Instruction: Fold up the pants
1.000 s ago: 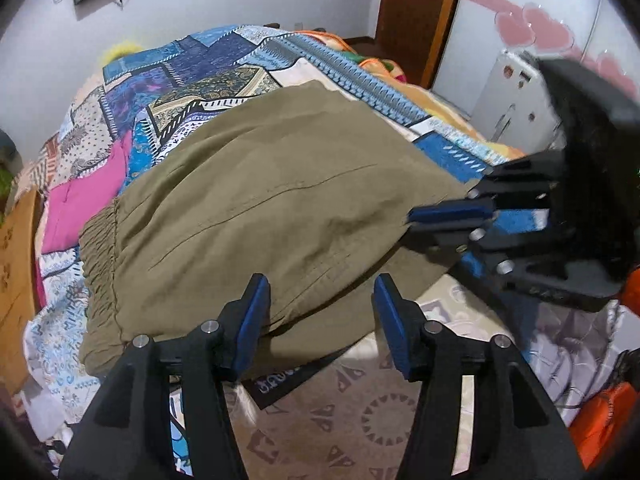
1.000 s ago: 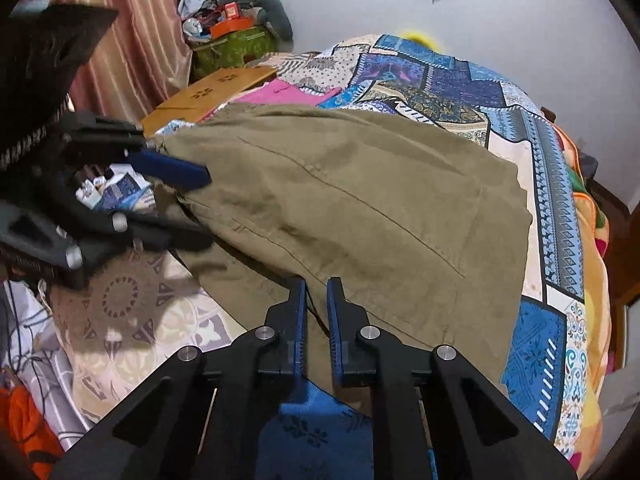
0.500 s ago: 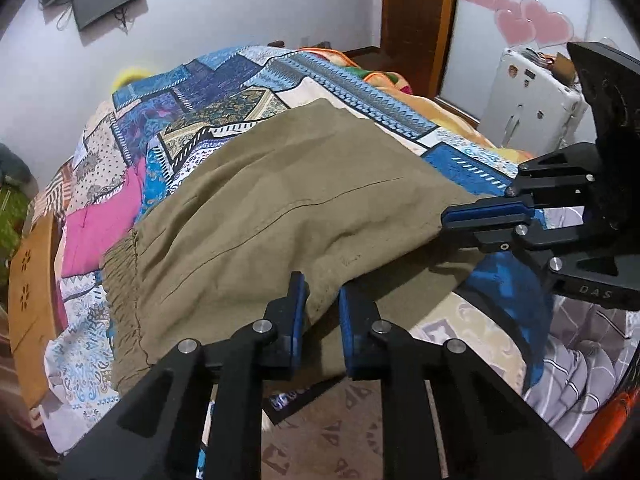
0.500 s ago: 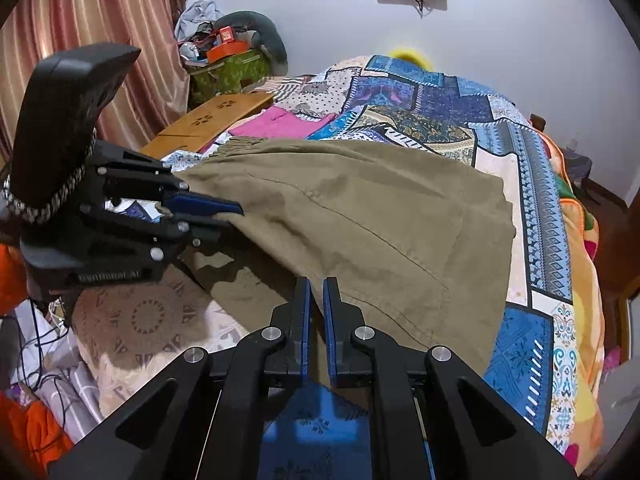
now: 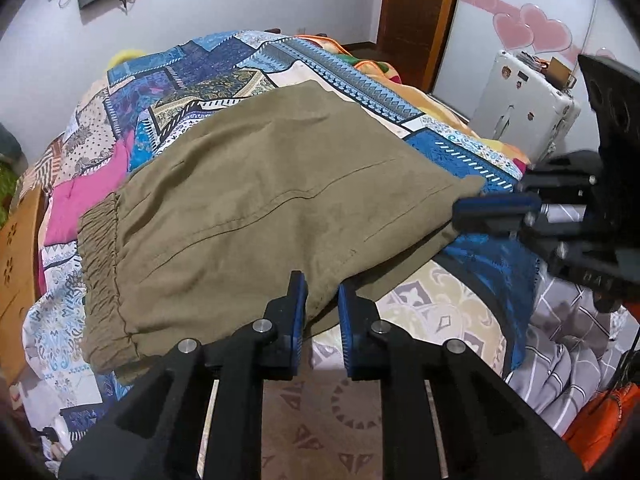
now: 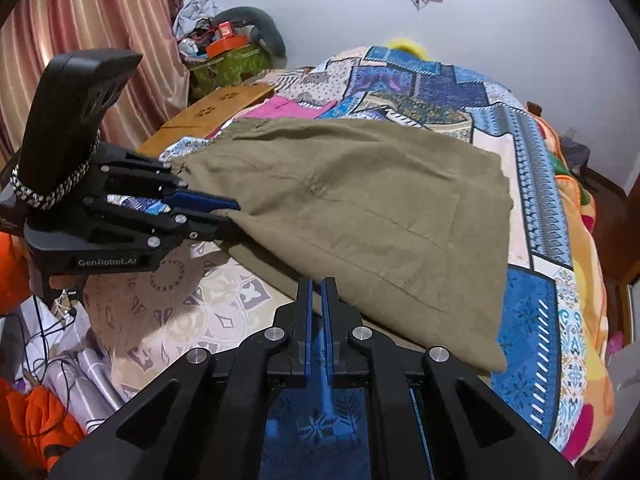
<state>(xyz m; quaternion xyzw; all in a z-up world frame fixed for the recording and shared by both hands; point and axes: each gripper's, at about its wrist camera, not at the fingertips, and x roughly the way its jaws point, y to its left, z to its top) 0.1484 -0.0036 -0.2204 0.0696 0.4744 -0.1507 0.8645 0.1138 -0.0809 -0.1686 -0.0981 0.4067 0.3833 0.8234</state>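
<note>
The olive pants (image 5: 256,208) lie folded over on the patchwork bed (image 5: 224,64). My left hand-held gripper (image 5: 322,300) has just clamped onto their near edge; my right hand-held gripper (image 6: 317,296) pinches the other near corner. Both corners secured, I judge I can lift for the next fold.

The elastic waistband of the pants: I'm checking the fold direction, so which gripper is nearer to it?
Left. The left gripper pinches the pants' near edge close to the waistband; the right gripper grips the opposite end.
</note>
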